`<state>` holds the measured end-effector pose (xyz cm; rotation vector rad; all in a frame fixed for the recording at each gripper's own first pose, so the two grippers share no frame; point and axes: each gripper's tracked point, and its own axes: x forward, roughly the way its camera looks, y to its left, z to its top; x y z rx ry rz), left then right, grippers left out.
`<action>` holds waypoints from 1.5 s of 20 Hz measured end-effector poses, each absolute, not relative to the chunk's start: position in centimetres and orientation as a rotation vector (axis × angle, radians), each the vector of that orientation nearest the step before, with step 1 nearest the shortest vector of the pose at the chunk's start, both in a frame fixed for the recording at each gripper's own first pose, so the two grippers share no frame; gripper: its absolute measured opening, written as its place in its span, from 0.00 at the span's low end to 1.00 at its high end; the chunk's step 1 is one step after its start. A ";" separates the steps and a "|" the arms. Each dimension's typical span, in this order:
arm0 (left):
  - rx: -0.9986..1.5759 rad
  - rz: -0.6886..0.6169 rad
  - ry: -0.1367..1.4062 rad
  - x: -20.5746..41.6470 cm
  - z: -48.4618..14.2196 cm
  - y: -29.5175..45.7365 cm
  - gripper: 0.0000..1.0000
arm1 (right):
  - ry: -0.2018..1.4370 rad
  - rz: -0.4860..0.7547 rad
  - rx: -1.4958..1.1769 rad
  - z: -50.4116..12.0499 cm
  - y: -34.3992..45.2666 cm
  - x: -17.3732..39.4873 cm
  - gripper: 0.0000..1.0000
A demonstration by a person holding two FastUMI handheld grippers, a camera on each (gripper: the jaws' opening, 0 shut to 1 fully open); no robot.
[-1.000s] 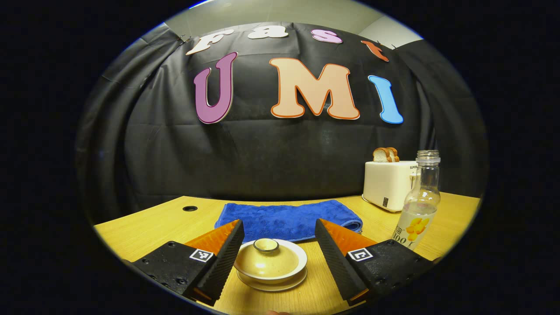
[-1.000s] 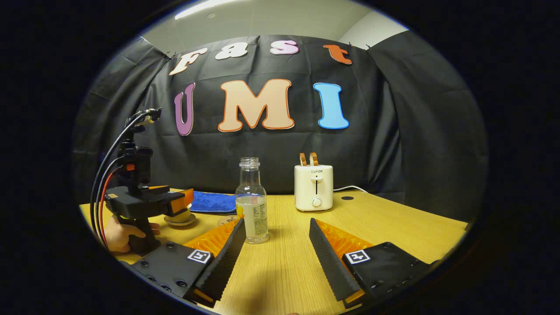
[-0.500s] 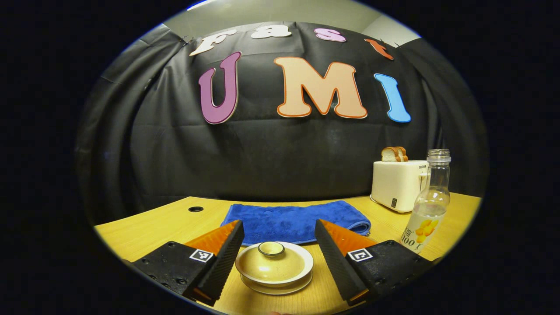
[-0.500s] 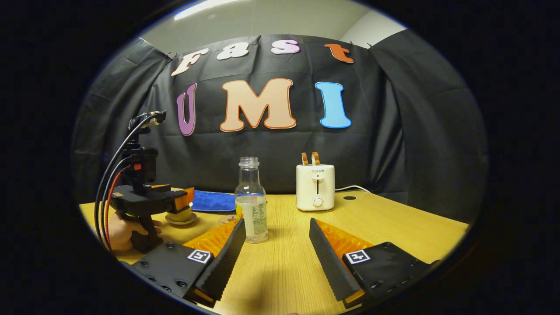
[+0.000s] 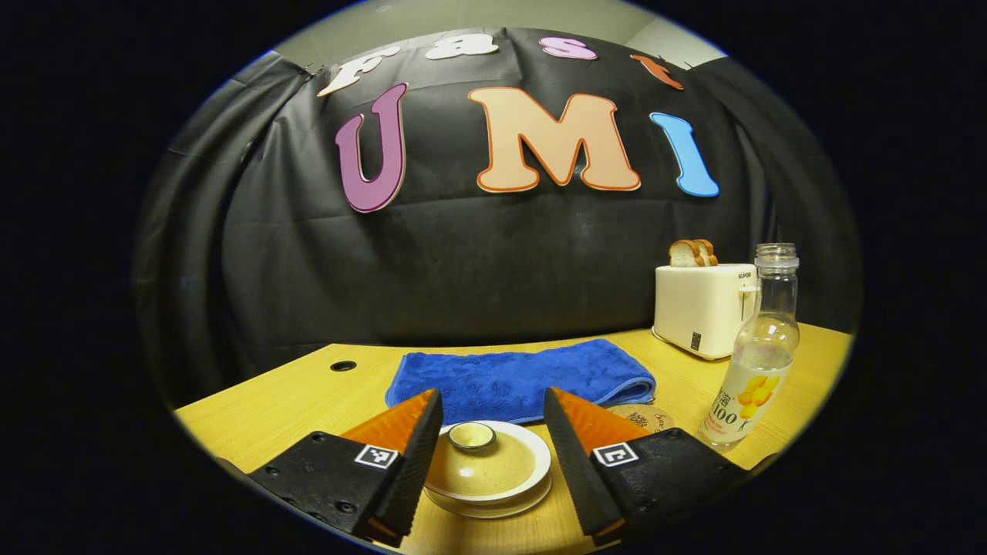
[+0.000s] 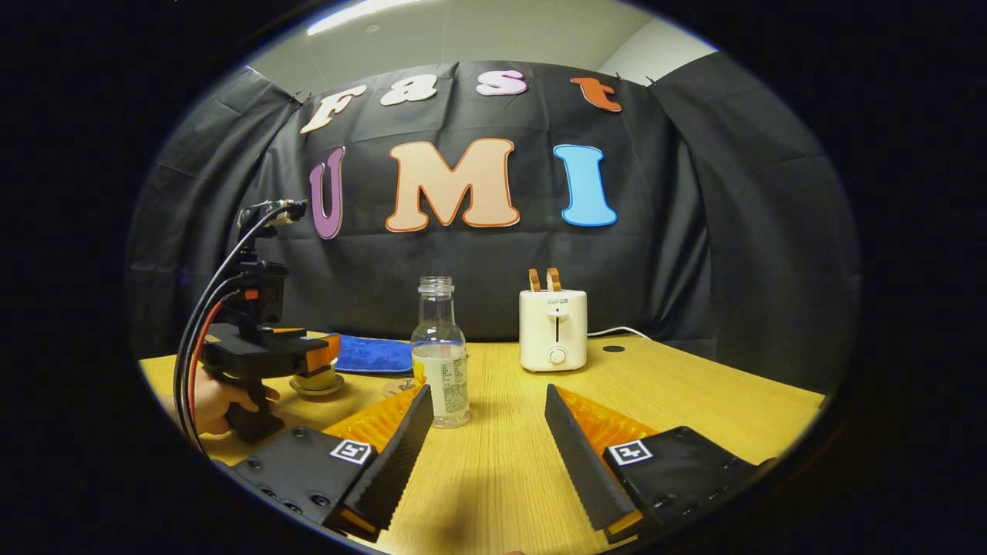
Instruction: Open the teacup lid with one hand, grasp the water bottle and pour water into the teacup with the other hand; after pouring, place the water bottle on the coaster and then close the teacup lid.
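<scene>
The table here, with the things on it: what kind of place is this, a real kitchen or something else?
Probably a staged booth, not a kitchen: black cloth wall behind a desk-like table with a cable hole, bearing a toaster, water bottle and teacup.

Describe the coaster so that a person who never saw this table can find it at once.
Start from the folded blue towel on the wooden table. By its right front corner, between it and the water bottle, lies the coaster: a flat brown disc with dark print, partly hidden behind a finger of the left gripper.

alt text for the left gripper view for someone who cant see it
The left gripper hangs open over a lidded teacup on its saucer, one finger to each side of the lid knob. Behind lie a blue towel and coaster; a water bottle and toaster stand right.
</scene>
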<state>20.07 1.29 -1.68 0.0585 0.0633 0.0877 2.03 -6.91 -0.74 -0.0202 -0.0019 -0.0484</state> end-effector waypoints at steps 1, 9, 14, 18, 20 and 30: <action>0.062 0.086 0.066 20.1 -1.7 1.3 0.74 | -0.002 -0.047 -0.020 -0.7 -6.9 2.0 0.95; 0.094 0.122 0.085 20.1 -2.0 2.1 0.42 | -0.001 -0.037 -0.019 -0.7 -6.9 1.7 0.94; 0.090 0.128 0.106 19.9 -2.4 2.5 0.30 | -0.001 -0.037 -0.020 -0.8 -7.0 1.8 0.92; 0.087 0.140 0.101 19.9 -2.3 2.6 0.29 | -0.001 -0.037 -0.020 -0.8 -7.0 1.8 0.92; 0.082 0.143 0.100 19.8 -2.4 2.6 0.25 | -0.002 -0.037 -0.021 -0.8 -6.9 1.8 0.95; -0.011 0.128 0.028 19.4 -1.6 2.9 0.20 | -0.002 -0.013 -0.021 -0.8 -6.3 2.3 0.92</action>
